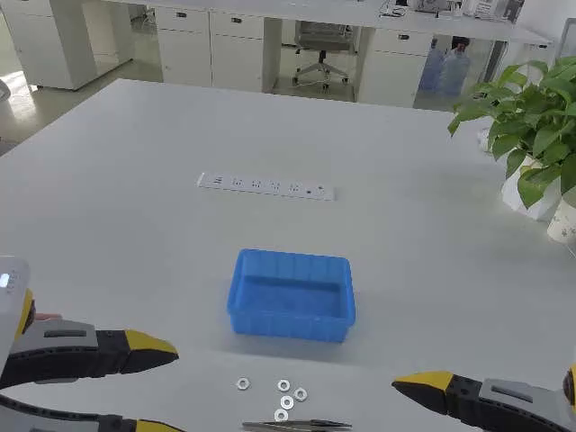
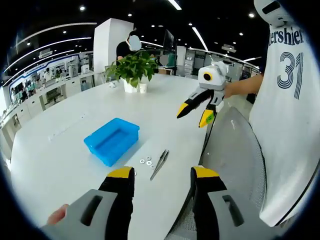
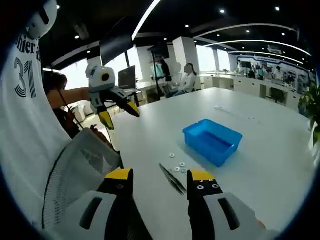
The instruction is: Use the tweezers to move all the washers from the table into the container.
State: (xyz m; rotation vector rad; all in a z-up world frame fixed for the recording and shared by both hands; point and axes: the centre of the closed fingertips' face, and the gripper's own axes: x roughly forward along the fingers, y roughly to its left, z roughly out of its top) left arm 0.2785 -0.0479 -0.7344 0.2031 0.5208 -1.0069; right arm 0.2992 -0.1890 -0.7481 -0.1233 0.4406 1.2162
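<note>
White matte tabletop (image 1: pixel 135 225), wide and smooth; office cabinets (image 1: pixel 184 45) beyond its far edge.

Washers (image 1: pixel 284 396): small flat metal rings in a loose cluster by the near edge, just in front of the container. Five, I think, though they are tiny and the count is unsure.

Tweezers (image 1: pixel 297 424): thin, straight, dark steel, lying flat just on the near side of the washers.

Container (image 1: pixel 290 327): blue plastic tub, rectangular with rounded corners and faintly ribbed walls. It looks empty.

Left gripper (image 2: pixel 163 174) and right gripper (image 3: pixel 160 175): both spread wide with nothing between the jaws, which are black with yellow tips. They sit left and right of the cluster, clear of it.

Judgement: opening step. Tweezers not yet picked up, no washer in the tub. The next move calls for one gripper to lower over the tweezers and close on the slim shank without skidding it across the slick surface.

Further out: white power strip (image 1: pixel 265 186) beyond the container; leafy potted plant (image 1: pixel 531 108) at far right.
</note>
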